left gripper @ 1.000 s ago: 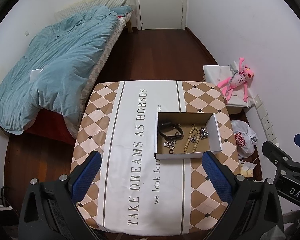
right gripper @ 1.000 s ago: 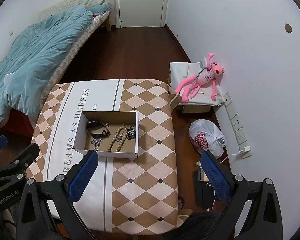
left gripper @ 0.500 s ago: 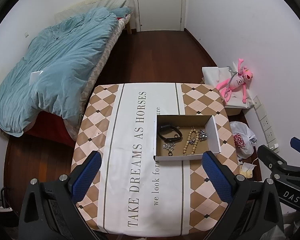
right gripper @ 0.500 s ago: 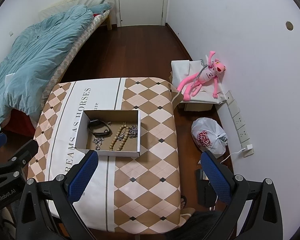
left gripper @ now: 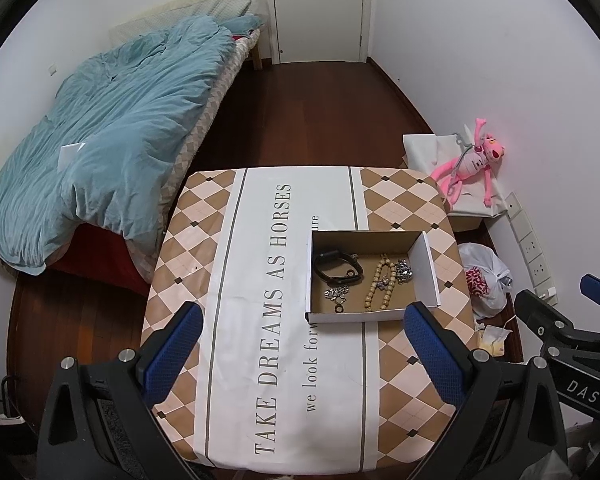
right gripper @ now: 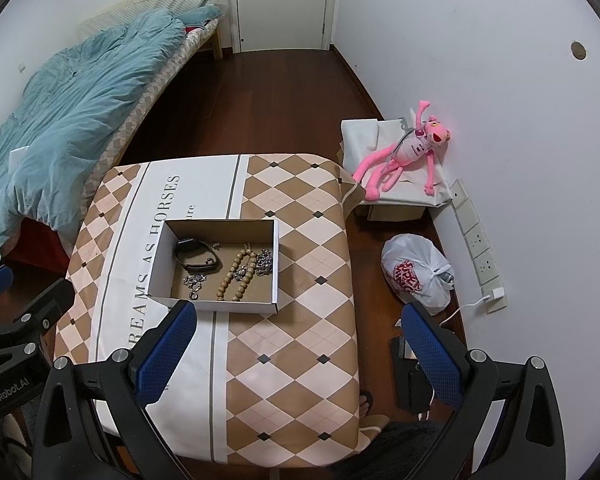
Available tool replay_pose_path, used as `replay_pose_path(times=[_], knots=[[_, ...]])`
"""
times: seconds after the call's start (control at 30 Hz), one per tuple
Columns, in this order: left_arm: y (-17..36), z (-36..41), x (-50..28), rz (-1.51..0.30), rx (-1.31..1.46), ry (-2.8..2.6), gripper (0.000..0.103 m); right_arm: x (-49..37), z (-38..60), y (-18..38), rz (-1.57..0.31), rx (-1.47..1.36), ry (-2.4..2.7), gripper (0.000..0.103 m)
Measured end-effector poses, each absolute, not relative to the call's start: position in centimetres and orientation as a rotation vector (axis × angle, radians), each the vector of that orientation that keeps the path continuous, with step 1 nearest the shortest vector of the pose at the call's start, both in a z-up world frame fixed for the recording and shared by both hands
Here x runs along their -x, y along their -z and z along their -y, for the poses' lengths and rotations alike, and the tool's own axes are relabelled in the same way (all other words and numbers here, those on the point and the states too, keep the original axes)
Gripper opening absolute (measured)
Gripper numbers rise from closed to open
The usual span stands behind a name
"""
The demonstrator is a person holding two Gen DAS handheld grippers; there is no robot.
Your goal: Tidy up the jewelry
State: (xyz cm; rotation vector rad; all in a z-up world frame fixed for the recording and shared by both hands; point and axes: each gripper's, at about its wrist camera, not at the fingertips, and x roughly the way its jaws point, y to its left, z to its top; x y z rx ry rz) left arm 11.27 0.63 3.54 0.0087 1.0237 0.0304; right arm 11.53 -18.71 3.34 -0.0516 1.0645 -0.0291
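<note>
A white cardboard box (left gripper: 425, 268) (right gripper: 275, 264) stands on the table. Inside lie a black wristband (left gripper: 337, 268) (right gripper: 196, 257), a wooden bead string (left gripper: 378, 287) (right gripper: 236, 277), a silver chain piece (left gripper: 337, 293) (right gripper: 194, 280) and a silver chain bundle (left gripper: 403, 271) (right gripper: 264, 262). My left gripper (left gripper: 300, 354) is open and empty, high above the table's near part. My right gripper (right gripper: 296, 354) is open and empty, high above the table's near right side.
The table (left gripper: 256, 320) (right gripper: 300, 360) has a diamond-pattern cloth with lettering. A bed with a blue quilt (left gripper: 112, 140) stands left. A pink plush toy (right gripper: 408, 152) lies on a white box by the right wall, a plastic bag (right gripper: 416, 276) on the floor.
Both grippers have drawn back and up a little, so the table and box look slightly smaller and lower. The jewelry in the box has not moved.
</note>
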Motion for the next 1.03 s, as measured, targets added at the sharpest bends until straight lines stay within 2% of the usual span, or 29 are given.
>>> replay_pose_path(times=[1.03], knots=[[-3.32,-0.61,-11.17,-1.020,-0.006,-0.027,0.103,-11.46,19.23,-3.10,-1.072,0.055,0.030,0.103]])
